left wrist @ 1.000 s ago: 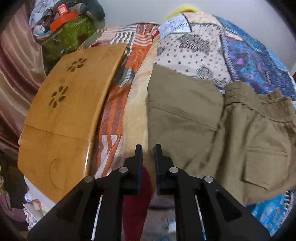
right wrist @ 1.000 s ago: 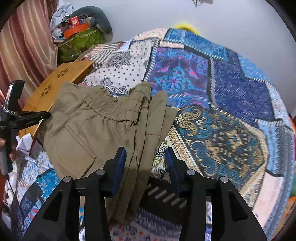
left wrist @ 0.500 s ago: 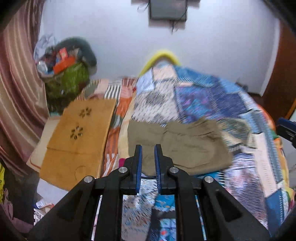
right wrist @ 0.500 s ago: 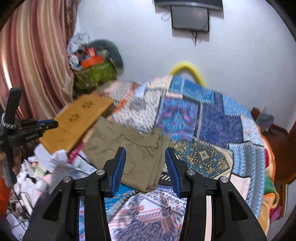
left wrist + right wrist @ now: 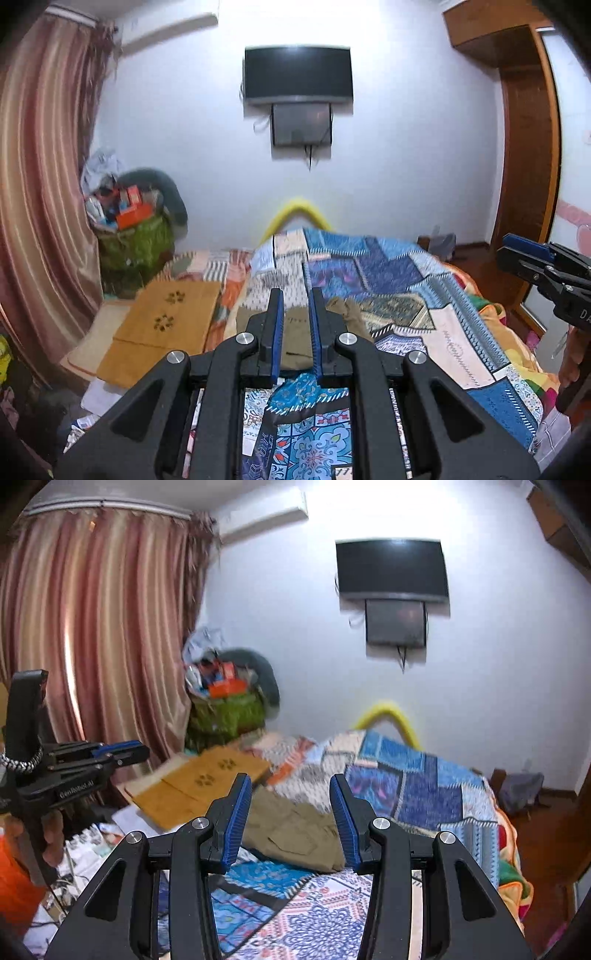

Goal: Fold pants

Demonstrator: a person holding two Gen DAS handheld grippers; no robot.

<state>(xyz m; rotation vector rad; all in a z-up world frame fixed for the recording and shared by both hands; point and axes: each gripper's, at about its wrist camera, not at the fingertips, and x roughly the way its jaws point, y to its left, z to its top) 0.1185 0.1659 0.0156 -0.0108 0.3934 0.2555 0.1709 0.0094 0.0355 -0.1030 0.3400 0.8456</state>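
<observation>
The olive pants (image 5: 295, 830) lie folded in a compact bundle on the patchwork bedspread (image 5: 417, 786), near the bed's near left edge, with a pocket flap showing on the top layer; in the left wrist view the pants (image 5: 295, 332) sit at the centre, partly hidden behind the fingers. Neither tool touches the cloth. The right gripper (image 5: 291, 819) hangs above the near end of the bed with its jaws spread wide and nothing between them, the bundle showing through the gap. The left gripper (image 5: 295, 332) is also held clear of the bed, its blue-padded jaws parted by a narrow gap and gripping nothing. From the right wrist view the left gripper appears at nine o'clock, held in a hand (image 5: 51, 834); from the left wrist view the right gripper shows at three o'clock. At ten o'clock of the pants a wooden lap table (image 5: 199, 786) with flower cut-outs rests against the bed's left side. Beyond it, toward eleven o'clock, a green bag (image 5: 225, 712) heaped with clutter stands beside a striped pink curtain (image 5: 96, 627). At twelve o'clock a dark television (image 5: 391, 568) hangs on the white wall.
</observation>
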